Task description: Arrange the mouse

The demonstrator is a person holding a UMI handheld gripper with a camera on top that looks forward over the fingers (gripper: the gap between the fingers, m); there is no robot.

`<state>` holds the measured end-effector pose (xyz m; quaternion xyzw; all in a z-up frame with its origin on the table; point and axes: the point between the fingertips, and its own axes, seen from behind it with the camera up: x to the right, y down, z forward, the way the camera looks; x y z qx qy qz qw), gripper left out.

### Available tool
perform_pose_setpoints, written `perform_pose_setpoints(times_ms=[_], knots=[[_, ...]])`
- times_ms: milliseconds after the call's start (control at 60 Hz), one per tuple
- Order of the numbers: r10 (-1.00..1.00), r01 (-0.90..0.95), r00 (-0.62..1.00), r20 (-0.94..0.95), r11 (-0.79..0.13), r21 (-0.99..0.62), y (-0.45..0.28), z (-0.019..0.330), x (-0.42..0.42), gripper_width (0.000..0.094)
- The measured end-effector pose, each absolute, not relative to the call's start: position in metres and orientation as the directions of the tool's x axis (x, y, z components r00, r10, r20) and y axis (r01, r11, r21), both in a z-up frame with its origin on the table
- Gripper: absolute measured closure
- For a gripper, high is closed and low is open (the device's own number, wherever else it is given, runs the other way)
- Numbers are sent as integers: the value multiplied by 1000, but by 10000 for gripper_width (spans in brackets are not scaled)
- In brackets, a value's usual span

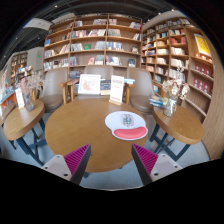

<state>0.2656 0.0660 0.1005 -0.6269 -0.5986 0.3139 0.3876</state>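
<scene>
A round wooden table (80, 125) stands just ahead of my fingers. On its right side lies a white mouse pad (118, 121) with a grey mouse (127, 120) on it. A pink-red oval piece (130, 133) lies at the pad's near edge. My gripper (111, 158) hovers over the table's near edge. Its two fingers with magenta pads (75, 157) are spread wide apart and hold nothing. The mouse is beyond the right finger.
Wooden chairs (140, 88) stand behind the table and a standing sign (117, 89) and book display (89, 85) sit on a table beyond. Other round tables (20, 118) flank left and right. Bookshelves (95, 45) line the walls.
</scene>
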Motion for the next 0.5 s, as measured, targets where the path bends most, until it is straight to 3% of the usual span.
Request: perform_pose_setpoints(times_ms=[283,500], knots=[[995,476,19,100,79,-876,31,119,291,85],[997,464,15,78,62,-883,21,127,296,85]])
